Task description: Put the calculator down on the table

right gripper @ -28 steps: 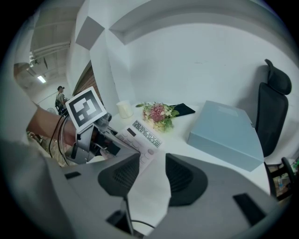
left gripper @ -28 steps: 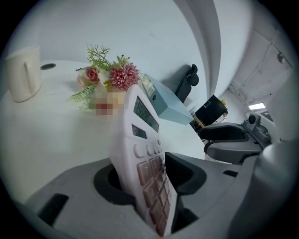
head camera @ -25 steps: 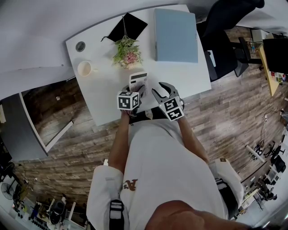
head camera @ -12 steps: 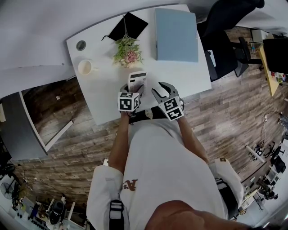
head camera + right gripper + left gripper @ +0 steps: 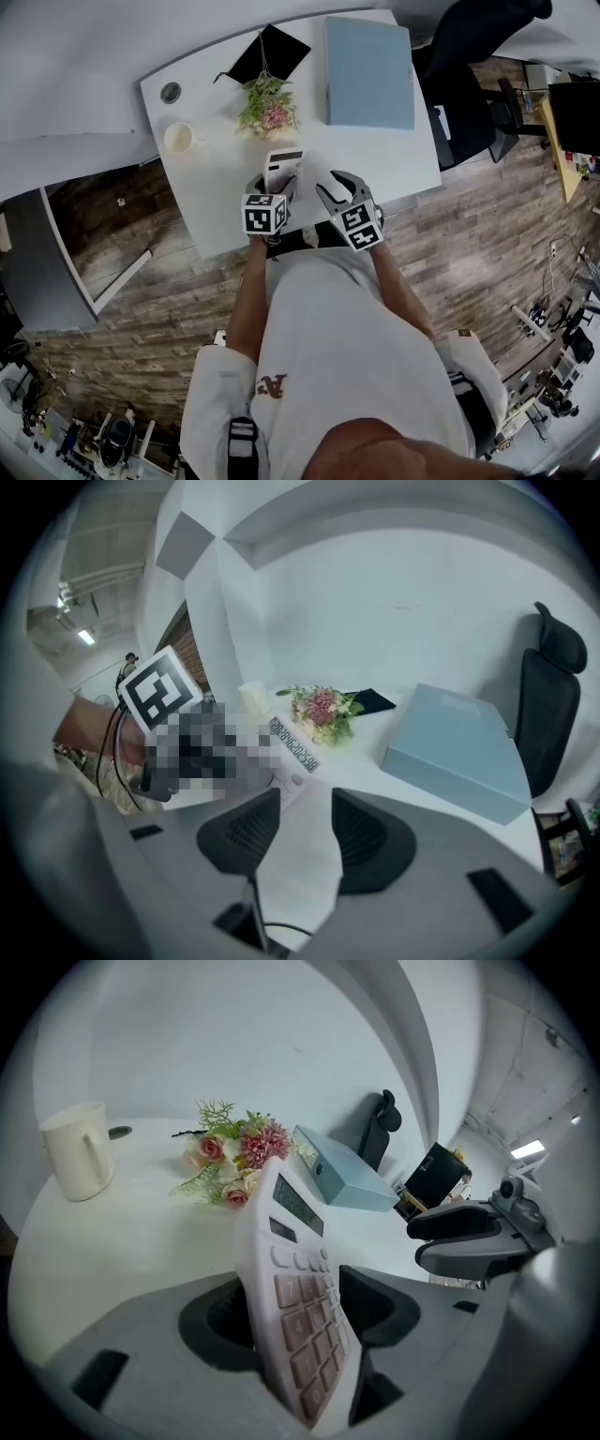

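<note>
Inside the left hand-held gripper (image 5: 298,1309), jaws just opening, the calculator (image 5: 286,1232) leans

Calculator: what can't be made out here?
- Bottom edge of calculator, and whether it touches the table: left gripper view, hidden inside the left gripper, whose jaws have just been opening around it.
- Keys: head view, too small; the gripper hides its near end.
- Right gripper view: mosaic patch covers part.
</note>
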`<move>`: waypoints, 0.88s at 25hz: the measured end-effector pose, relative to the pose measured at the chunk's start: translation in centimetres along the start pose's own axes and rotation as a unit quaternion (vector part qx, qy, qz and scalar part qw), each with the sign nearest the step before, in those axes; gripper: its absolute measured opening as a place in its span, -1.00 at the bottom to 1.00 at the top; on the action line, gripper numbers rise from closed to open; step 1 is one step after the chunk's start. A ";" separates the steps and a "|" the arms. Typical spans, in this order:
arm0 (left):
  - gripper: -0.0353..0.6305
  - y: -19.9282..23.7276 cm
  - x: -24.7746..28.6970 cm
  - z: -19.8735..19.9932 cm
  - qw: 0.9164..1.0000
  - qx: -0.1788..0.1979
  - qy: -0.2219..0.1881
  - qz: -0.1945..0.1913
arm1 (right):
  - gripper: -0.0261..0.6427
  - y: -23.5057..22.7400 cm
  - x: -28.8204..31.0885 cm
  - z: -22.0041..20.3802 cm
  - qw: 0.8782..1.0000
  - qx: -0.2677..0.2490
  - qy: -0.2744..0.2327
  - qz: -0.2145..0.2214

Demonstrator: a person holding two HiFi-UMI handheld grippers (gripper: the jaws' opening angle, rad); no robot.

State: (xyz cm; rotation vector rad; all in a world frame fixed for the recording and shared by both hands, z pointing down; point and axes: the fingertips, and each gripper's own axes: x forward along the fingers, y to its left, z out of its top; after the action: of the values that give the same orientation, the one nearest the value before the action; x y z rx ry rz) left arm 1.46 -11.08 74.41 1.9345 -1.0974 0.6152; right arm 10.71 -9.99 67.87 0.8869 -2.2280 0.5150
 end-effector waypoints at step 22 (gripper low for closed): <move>-0.09 3.0 -1.7 -0.5 0.998 -0.020 -0.033 0.050 | -0.39 0.7 0.5 0.4 1.000 -0.010 0.002 0.010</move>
State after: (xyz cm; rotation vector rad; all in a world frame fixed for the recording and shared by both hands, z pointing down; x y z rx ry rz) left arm -1.95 -10.77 74.66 1.8867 -1.2445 0.5826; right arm 9.76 -9.96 67.83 0.8536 -2.2360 0.5032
